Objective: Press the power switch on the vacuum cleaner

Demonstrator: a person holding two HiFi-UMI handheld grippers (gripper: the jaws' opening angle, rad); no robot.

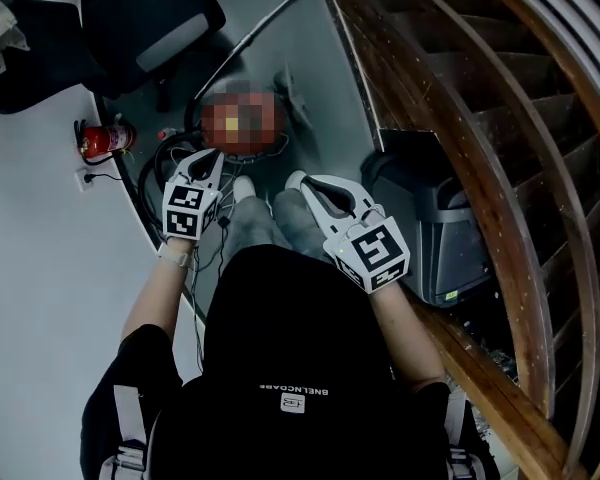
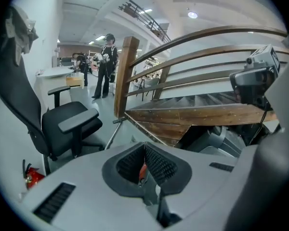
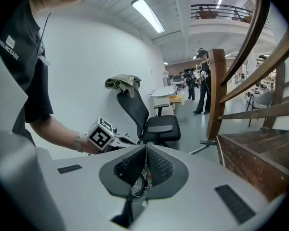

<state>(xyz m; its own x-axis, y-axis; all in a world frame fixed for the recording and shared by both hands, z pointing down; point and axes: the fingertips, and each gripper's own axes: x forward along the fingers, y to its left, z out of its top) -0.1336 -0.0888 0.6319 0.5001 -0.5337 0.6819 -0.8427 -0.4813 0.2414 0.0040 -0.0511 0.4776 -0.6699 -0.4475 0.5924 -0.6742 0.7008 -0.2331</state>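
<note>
The vacuum cleaner sits on the grey floor just ahead of the person's feet, and a blurred patch covers most of its body. Its metal wand runs up and away toward the stair foot. No switch can be made out. My left gripper is shut and hangs over the vacuum's near left side. A red sliver of the vacuum shows below its closed jaws. My right gripper is also shut, lower and to the right, with nothing between its pads.
A wooden staircase with a curved handrail fills the right side. Under it stands a dark grey bin-like unit. A black office chair is at the far left, and a red fire extinguisher stands by the white wall. Cables lie looped on the floor. Other people stand far off.
</note>
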